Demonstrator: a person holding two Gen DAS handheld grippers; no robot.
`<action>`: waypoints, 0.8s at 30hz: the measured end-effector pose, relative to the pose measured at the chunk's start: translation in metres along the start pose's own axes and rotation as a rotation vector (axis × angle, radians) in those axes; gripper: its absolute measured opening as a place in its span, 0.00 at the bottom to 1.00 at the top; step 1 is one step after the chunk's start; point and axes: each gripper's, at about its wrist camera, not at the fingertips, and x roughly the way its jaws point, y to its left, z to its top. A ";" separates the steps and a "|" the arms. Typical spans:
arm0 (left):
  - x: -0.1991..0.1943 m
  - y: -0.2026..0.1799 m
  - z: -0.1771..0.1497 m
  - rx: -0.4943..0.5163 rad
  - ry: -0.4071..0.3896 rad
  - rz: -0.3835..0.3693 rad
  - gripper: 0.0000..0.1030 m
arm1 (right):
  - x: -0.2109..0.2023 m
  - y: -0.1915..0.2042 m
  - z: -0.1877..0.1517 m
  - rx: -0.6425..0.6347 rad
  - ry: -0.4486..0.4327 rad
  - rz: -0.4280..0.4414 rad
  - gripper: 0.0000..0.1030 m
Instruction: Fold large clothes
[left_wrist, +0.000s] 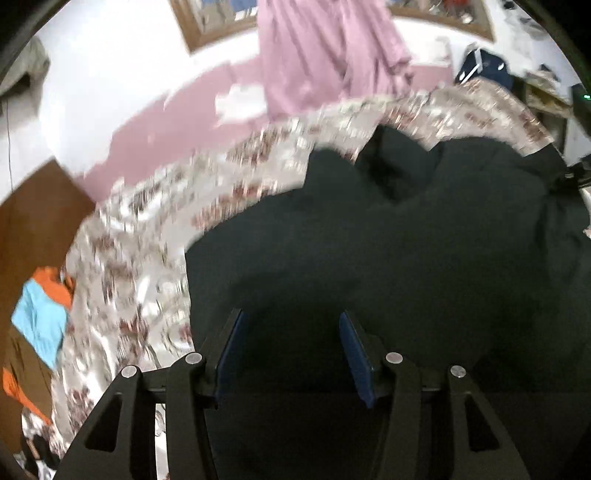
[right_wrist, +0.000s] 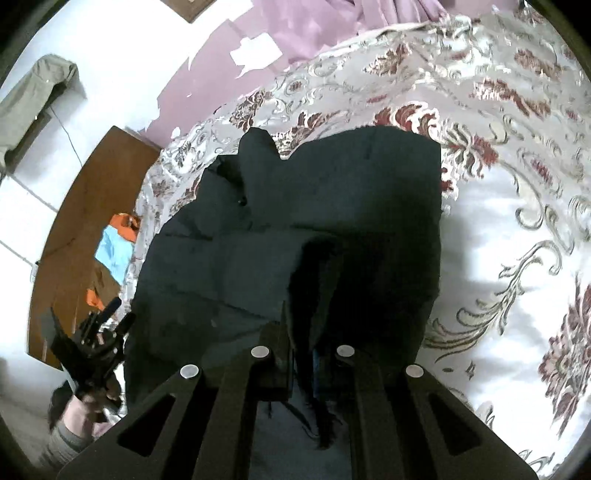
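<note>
A large dark garment (left_wrist: 406, 240) lies spread on a floral bedspread (left_wrist: 147, 229). In the left wrist view, which is blurred, my left gripper (left_wrist: 291, 317) hangs open above the garment's near part, blue pads (left_wrist: 354, 354) apart with nothing between them. In the right wrist view the garment (right_wrist: 332, 192) lies partly folded, one raised fold running into my right gripper (right_wrist: 306, 343), which is shut on that cloth. The left gripper (right_wrist: 120, 312) also shows there at the lower left, off the garment's left edge, held by a hand (right_wrist: 85, 402).
The bedspread (right_wrist: 498, 184) stretches wide to the right of the garment. A brown wooden panel (right_wrist: 85, 206) stands past the bed's left edge, with orange and blue cloth (right_wrist: 114, 251) in front of it. A pink curtain (left_wrist: 325, 55) hangs beyond the bed. A grey garment (right_wrist: 33, 92) hangs on the wall.
</note>
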 end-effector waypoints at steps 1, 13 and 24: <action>0.011 0.002 -0.004 -0.002 0.035 0.007 0.50 | 0.004 0.003 0.002 -0.027 0.004 -0.037 0.06; -0.014 -0.007 0.000 -0.047 -0.040 -0.039 0.50 | -0.019 -0.018 -0.019 0.002 -0.049 -0.127 0.25; 0.046 -0.140 0.029 0.114 0.149 -0.109 0.51 | -0.080 0.006 -0.142 0.002 -0.232 0.066 0.51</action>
